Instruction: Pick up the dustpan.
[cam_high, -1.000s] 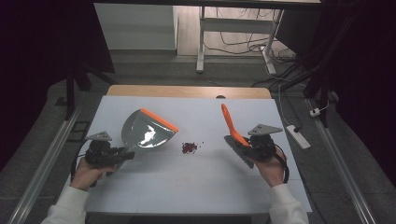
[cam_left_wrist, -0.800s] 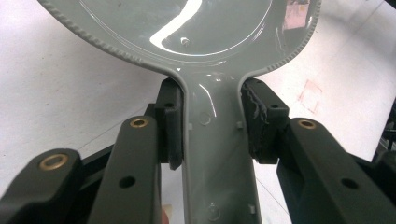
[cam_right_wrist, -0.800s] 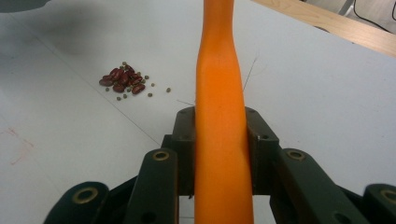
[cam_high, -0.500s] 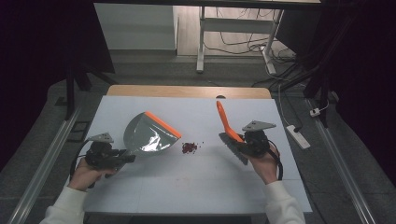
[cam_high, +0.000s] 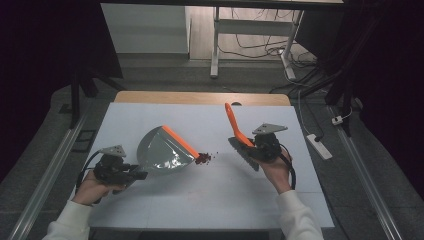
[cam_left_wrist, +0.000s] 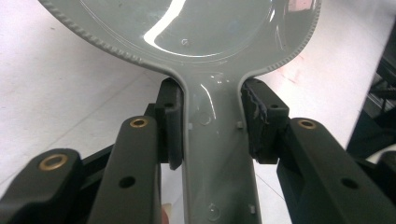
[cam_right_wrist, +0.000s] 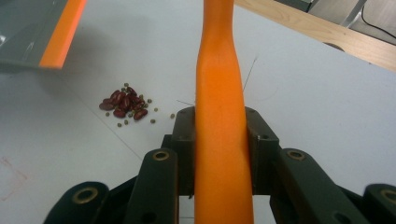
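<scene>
Dustpan (cam_high: 162, 150) handle clamped between left gripper (cam_left_wrist: 212, 123) jaws, brush (cam_right_wrist: 219, 116) handle between right gripper (cam_right_wrist: 219, 135) jaws, beans (cam_right_wrist: 125, 105) near.

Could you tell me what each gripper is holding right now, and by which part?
The left gripper clamps the grey dustpan by its handle; the right gripper clamps the orange brush around its handle.

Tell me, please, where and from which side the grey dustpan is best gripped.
Grip the dustpan by its narrow flat handle, coming from behind, opposite the orange lip. The handle fits between the jaws, unlike the wide pan; the left gripper holds it so, lip facing the beans.
</scene>
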